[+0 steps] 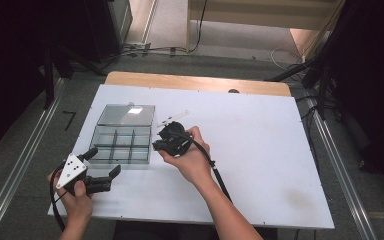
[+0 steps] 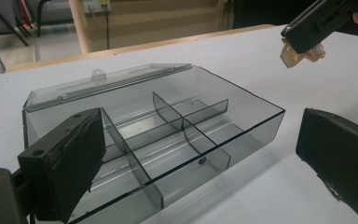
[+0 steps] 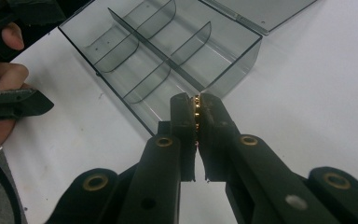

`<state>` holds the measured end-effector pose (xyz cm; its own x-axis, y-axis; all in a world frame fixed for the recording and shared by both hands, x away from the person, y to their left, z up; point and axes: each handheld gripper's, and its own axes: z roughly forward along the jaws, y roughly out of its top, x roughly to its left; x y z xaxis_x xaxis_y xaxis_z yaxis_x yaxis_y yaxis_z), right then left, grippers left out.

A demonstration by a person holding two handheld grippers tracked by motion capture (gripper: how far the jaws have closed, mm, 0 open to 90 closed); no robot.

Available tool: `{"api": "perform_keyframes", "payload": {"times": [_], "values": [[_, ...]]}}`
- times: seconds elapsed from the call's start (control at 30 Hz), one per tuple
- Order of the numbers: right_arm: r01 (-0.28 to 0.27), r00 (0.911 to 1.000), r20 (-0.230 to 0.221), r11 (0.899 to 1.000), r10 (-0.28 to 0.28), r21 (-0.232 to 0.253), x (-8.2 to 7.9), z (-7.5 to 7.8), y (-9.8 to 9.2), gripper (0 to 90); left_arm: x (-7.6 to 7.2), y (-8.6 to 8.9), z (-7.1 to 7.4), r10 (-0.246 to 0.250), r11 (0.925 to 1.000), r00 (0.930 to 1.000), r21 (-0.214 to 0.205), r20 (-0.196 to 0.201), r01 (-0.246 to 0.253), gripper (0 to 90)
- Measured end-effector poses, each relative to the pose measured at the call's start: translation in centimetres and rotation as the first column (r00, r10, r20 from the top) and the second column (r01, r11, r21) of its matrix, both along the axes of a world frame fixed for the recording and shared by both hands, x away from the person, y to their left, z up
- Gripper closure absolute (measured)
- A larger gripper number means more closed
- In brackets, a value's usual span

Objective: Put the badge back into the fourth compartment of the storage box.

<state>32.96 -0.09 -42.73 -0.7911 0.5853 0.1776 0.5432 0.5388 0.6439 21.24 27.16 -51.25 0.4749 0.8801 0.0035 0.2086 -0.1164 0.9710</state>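
Clear connector (image 2: 303, 55) pinched in right gripper (image 3: 196, 109) beside divided box (image 1: 122, 140); left gripper (image 1: 102, 161) spread wide, holding nothing.

White counter (image 1: 260, 150) with a bare wooden strip (image 1: 195, 81) along its far edge, standing on grey floor (image 1: 25, 150). Metal rails (image 1: 20, 165) flank it left and right. Beyond, cables (image 1: 160, 50) cross the floor toward pale wooden furniture (image 1: 260, 12); dark equipment occupies both far corners.
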Motion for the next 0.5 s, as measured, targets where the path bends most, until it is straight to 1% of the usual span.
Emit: {"api": "perform_keyframes", "payload": {"times": [0.5], "values": [[-0.019, 0.9998, -0.001, 1.000, 0.019, -0.001, 0.4, 0.3, 2.0, 82.9, 0.0, 0.0, 0.0, 0.000, 1.0000, 1.0000, -0.004, 0.002, 0.000, 1.8]]}}
